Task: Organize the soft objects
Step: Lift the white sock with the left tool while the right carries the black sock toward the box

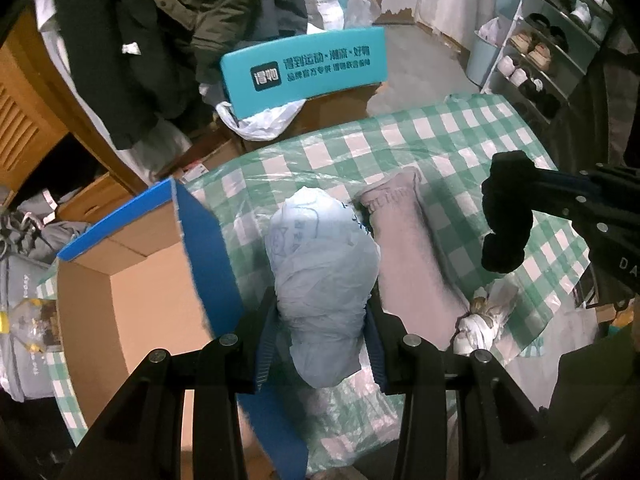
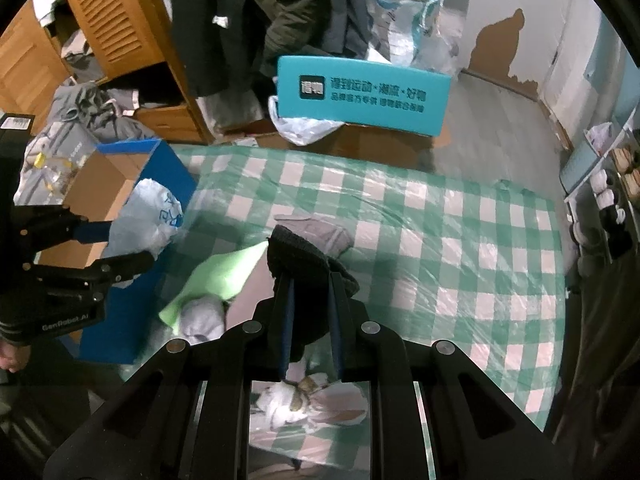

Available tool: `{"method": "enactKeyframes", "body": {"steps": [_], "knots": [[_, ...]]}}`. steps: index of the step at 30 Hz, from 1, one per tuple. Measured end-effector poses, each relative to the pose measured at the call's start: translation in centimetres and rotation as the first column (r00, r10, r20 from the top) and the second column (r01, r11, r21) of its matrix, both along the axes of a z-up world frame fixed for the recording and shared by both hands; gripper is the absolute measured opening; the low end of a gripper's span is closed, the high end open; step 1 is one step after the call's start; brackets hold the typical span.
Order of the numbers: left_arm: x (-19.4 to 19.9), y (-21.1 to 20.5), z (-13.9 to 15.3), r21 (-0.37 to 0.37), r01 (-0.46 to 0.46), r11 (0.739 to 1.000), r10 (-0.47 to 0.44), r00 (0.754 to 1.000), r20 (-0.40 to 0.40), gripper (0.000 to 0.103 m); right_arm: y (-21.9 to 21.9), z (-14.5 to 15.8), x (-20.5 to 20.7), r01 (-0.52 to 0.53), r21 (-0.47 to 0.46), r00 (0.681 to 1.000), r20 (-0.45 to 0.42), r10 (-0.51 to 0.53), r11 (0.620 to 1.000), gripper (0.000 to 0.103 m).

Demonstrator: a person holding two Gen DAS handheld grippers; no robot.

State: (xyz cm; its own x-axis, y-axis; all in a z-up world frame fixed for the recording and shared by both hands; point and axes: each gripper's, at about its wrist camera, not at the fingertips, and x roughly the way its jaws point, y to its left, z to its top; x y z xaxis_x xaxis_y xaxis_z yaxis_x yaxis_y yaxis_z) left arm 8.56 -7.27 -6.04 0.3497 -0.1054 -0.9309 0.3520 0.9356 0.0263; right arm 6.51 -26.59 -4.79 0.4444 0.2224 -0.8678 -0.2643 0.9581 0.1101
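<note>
My left gripper [image 1: 320, 340] is shut on a pale blue plastic-wrapped bundle [image 1: 320, 264], held above the table next to the blue-sided cardboard box [image 1: 140, 300]. The right wrist view shows that bundle [image 2: 148, 216] at the box's [image 2: 120, 176] open top, in the left gripper [image 2: 116, 244]. My right gripper [image 2: 311, 284] is shut on a black knit piece [image 2: 308, 256], lifted over the checked tablecloth [image 2: 460, 240]; seen from the left, the right gripper [image 1: 534, 196] holds the black piece [image 1: 506, 216] hanging. A pinkish-grey cloth [image 1: 412, 264] lies on the table.
A green cloth [image 2: 224, 272], a grey rolled bundle [image 2: 200, 316] and a white patterned bundle [image 2: 308, 400] lie on the table. Beyond the far edge stand a teal chair back [image 2: 360, 96], hanging coats [image 1: 120, 60] and a shoe rack [image 1: 552, 60].
</note>
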Motion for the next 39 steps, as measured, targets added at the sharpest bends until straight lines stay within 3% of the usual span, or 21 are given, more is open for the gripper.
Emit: {"method": "enactKeyframes", "body": {"steps": [23, 39], "knots": [[-3.9, 8.0, 3.1, -0.018, -0.093, 0.996, 0.094, 0.993, 0.076, 0.040, 8.6, 2.9, -0.7, -0.137, 0.044, 0.990, 0.037, 0.135, 0.990, 0.015], [-5.1, 15.0, 1.9, -0.029, -0.197, 0.980, 0.198, 0.979, 0.057, 0.040, 16.7, 3.8, -0.7, -0.257, 0.080, 0.966, 0.038, 0.254, 0.963, 0.015]]}}
